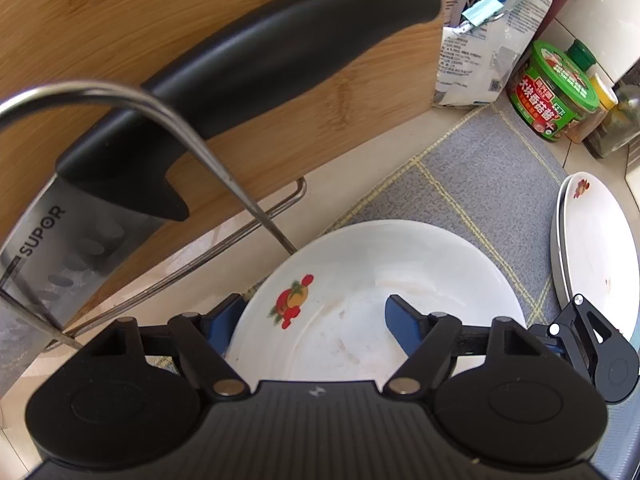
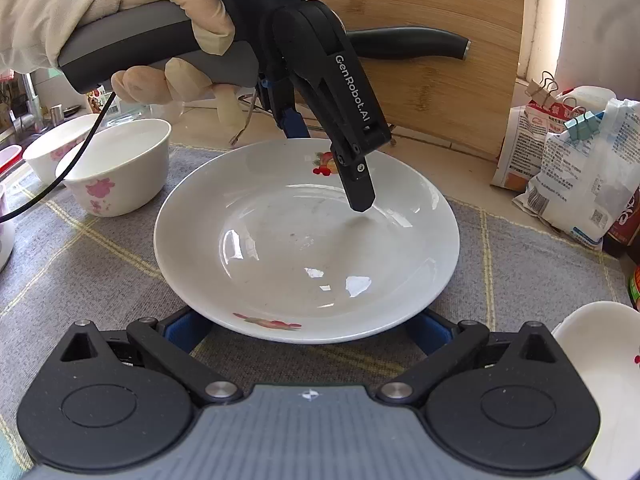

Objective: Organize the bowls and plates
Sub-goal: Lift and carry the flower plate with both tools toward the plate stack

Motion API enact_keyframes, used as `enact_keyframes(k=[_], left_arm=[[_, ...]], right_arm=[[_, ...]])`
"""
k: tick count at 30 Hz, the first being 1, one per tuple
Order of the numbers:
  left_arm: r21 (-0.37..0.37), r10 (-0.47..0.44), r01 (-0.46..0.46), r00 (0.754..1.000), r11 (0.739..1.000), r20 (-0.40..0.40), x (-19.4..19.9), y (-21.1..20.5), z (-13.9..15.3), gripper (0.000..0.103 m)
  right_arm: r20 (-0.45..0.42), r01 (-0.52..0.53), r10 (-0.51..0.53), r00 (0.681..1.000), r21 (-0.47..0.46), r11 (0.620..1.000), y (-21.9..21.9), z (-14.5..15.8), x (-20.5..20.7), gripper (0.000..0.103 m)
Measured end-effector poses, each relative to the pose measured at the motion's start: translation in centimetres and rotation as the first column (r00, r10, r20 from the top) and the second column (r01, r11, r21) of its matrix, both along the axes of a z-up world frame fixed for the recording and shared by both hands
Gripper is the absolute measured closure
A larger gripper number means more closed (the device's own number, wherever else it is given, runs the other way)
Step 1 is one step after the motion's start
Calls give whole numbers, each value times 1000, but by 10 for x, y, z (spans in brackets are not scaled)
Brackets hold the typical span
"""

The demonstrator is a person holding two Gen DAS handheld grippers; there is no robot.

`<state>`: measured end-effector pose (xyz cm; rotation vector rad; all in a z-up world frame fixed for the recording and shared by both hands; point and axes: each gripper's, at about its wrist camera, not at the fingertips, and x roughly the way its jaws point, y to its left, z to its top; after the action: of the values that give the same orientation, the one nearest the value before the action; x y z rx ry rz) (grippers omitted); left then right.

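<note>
The left tool [image 2: 320, 168] straddles the plate's [image 2: 280, 248] far rim, half-spread, not yet pinching; the right tool [image 2: 308, 332] waits spread at the near rim.

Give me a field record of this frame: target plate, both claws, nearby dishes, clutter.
target: white round ceramic plate with fruit print, flat on grey checked cloth mat
left claw: straddles plate's far rim, one finger inside, pads not yet pressing
right claw: open at near rim, fingers outside the plate
nearby: white bowl with pink flowers; stacked white plates
clutter: black-handled steel knife in wire rack, bamboo cutting board, green-lidded jar
</note>
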<state>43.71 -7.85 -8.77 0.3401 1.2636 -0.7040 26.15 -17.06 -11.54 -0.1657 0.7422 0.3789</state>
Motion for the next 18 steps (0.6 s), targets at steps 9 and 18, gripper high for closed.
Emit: enact_keyframes(k=[9,18], left_arm=[[4,-1,1,1000,1000,6,-2,0,0,28],[1,-8,8,1000,1000,7,-4,2,1,28]], right_arm=[[-9,-20,20,1000,-18,1000,2,2,4,0],[-20,-22,21,1000,-24,999,2,2,5,0]])
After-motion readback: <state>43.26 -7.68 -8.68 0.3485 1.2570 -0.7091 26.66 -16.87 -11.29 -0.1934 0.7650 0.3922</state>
